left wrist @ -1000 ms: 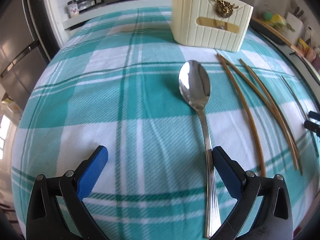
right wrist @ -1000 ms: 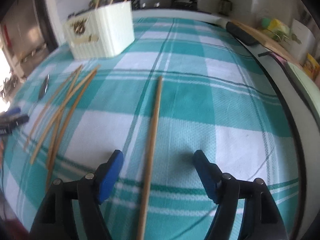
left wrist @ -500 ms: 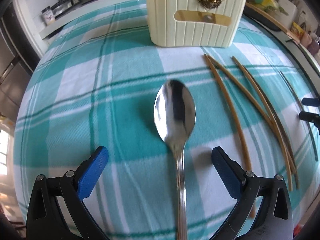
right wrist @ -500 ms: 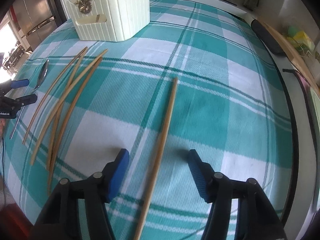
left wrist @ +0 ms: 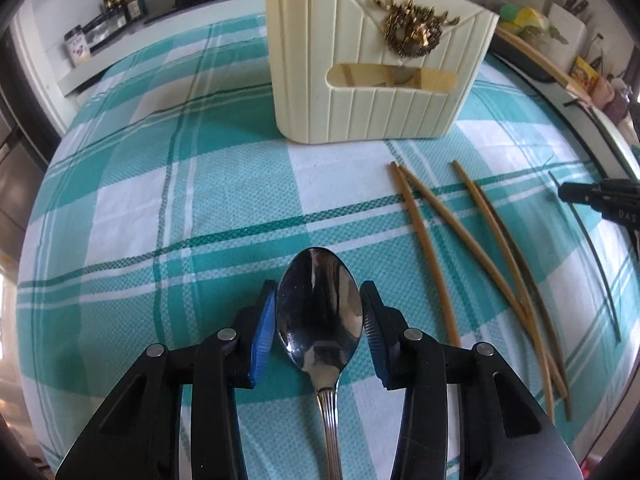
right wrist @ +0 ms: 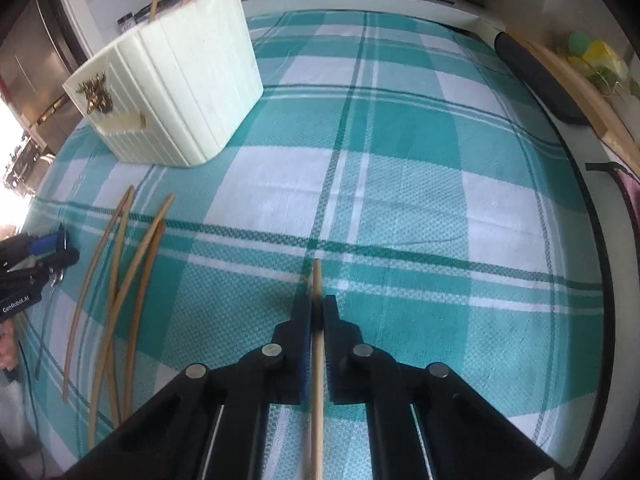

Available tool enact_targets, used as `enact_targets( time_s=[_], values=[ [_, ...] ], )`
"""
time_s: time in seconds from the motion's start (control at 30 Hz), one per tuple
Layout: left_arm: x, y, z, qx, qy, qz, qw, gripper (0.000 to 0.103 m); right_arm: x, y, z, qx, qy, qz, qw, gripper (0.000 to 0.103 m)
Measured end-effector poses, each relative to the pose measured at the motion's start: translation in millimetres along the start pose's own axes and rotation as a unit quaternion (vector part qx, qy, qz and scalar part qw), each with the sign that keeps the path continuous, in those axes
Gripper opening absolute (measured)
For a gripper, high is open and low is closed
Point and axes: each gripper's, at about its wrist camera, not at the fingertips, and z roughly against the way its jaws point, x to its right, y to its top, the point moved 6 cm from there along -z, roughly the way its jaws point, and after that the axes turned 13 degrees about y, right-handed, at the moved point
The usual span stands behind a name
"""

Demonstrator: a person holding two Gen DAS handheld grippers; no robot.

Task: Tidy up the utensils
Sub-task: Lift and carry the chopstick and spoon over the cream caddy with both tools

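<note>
Left tool (left wrist: 319,322) with blue pads, closed snug on both sides of the bowl of a shiny silver metal spoon (left wrist: 320,312). Spoon handle running back under the tool, its end cut off at the bottom edge. Hard to tell whether the spoon sits on the cloth or just above it.

Right tool (right wrist: 317,312) squeezed shut on one long thin wooden chopstick (right wrist: 317,344). Tip poking out a little past the pads, back end cut off at the bottom of the picture.

Table under a green and white checked cloth (left wrist: 192,208). Far side: a cream ribbed plastic utensil holder (left wrist: 372,76) with a gold ornament on the front and a slot showing bits of things inside, too dim to name. A few stick tops peeking over its rim, cut off by the top edge.

Four more brown wooden chopsticks (right wrist: 120,292) loose on the cloth between the two tools, crossing near one end. Only three easy to count in the left view, plus a darker thin one beside them, hard to make out.
</note>
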Motion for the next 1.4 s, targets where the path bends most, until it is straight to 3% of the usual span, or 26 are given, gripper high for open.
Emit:
enact_targets(
  time_s=[0.2,0.5,0.73,0.93,1.2,1.4],
  values=[
    [-8.6,-4.9,59.9,0.062,-0.022,0.015,0.9977,0.042,-28.3,-3.1,67.2,0.082,0.028,0.028,0.996,0.006],
    [-23.0,-11.7,151.5,0.144,-0.054,0.027,0.9877,0.042,-80.0,-15.1,173.7,0.189,0.064,0.068,0.978,0.006],
    [-36.5,-2.0,185.5,0.172,-0.080,0.049,0.9806,0.042,-105.4,-13.0,209.5,0.239,0.065,0.088,0.965,0.006],
    [-46.2,18.8,197.3,0.177,-0.092,0.058,0.9781,0.042,-123.4,12.2,226.0,0.270,0.059,0.112,0.955,0.005],
    [-68.0,82.4,228.4,0.199,-0.123,0.076,0.9692,0.042,-137.7,64.6,240.2,0.286,0.055,0.140,0.946,0.005],
    [-83.9,157.5,245.9,0.247,-0.109,0.107,0.9570,0.042,-151.7,118.6,252.3,0.321,0.054,0.159,0.932,0.005]
  ],
)
